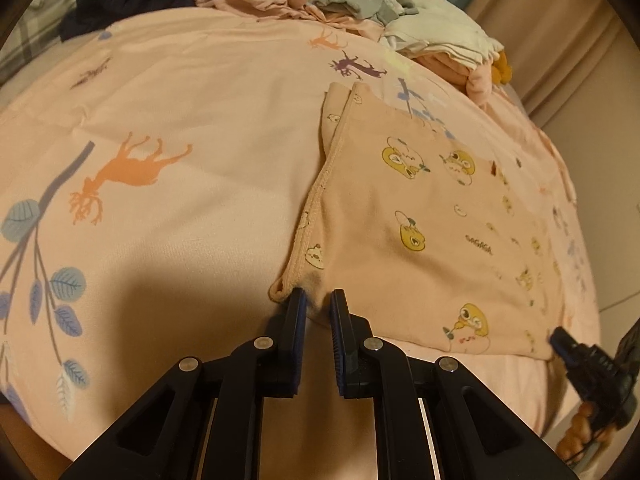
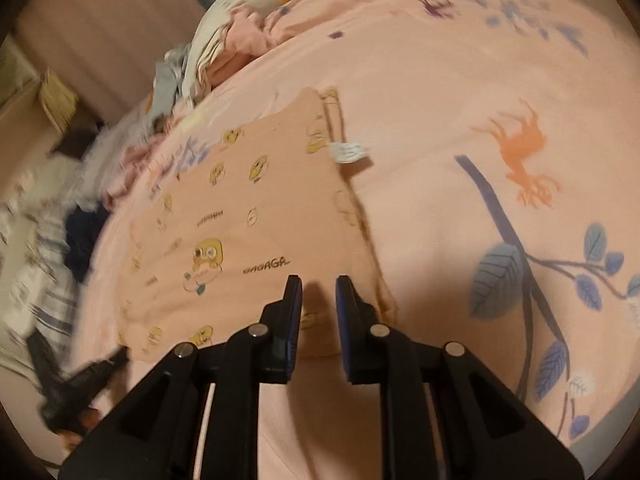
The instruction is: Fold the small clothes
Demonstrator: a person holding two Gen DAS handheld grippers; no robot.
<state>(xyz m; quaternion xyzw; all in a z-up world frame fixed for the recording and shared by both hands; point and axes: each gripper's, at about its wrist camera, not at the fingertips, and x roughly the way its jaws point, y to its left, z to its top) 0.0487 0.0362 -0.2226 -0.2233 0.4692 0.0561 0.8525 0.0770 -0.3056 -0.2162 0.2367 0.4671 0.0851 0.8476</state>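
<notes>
garment: small peach garment (image 1: 424, 224) with yellow cartoon print, lying flat on the bed (image 1: 192, 92), on a pink deer-and-leaf cover. In the left wrist view it fills the 1-to-4 o'clock area; stitched hem runs from 12 o'clock down to the fingers.
fold state: judging by the doubled edge at its top corner, it is already laid over itself at least once. Not certain.
left gripper (image 1: 318, 300): fingers nearly together, a narrow gap showing. Near corner of the garment sits bunched between the tips, so I read it as pinched. Thin cloth, light hold.
right gripper (image 2: 319, 286): fingers a little apart, nothing between them. Tips hover over the near edge of the garment, no grip visible. View is motion-blurred, so contact with the cloth cannot be told.
right gripper, other view: seen at 4 o'clock in the left wrist view, just off the garment's far near-side corner.
white label (image 2: 348, 152): sticks out past the garment's edge at 12 o'clock in the right wrist view.
pile: unfolded clothes (image 1: 360, 4) and a plush duck heaped at 12-to-1 o'clock on the bed, well apart from the work area.
step in hand: my guess is getting both near corners held for the next fold.
how to do it well: right fingers should take the free corner at both layers, matching the left's depth. Lift both evenly, keep the edge taut between the two, lay it over in line with the hem. Tuck the label in. Keep the bed cover out of the pinch.
risk: uneven lift skews the fold; pinching one layer only lets the lower one slide.
</notes>
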